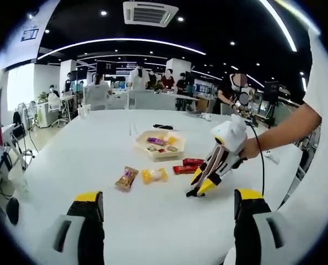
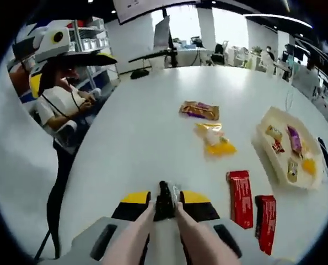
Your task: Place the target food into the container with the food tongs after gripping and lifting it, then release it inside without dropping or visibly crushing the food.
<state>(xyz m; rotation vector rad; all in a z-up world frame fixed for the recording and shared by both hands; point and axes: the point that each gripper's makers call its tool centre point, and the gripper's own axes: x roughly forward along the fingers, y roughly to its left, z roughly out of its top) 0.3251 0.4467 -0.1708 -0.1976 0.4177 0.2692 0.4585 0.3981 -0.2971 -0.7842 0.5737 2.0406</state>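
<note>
A cream container [image 1: 162, 158] [image 2: 261, 132] holding several wrapped snacks sits mid-table. In front of it lie a brown packet [image 1: 127, 178] [image 2: 199, 110], a yellow packet [image 1: 154, 175] [image 2: 218, 142] and two red packets [image 1: 188, 165] [image 2: 241, 205]. My right gripper [image 2: 165, 197] [image 1: 202, 186] is shut on pale pink food tongs [image 2: 165, 204]. The tongs' dark tips meet just above the tabletop, left of the red packets; I cannot tell if they hold anything. My left gripper [image 1: 169, 196] hangs open over the near table, and it appears in the right gripper view [image 2: 70, 52] with a person behind it.
The white table [image 1: 97, 143] [image 2: 141, 127] is wide and bare around the snacks. A black flat object [image 1: 162, 126] lies beyond the container. A person's arm [image 1: 285, 130] reaches in from the right. Desks, chairs and several people stand in the background.
</note>
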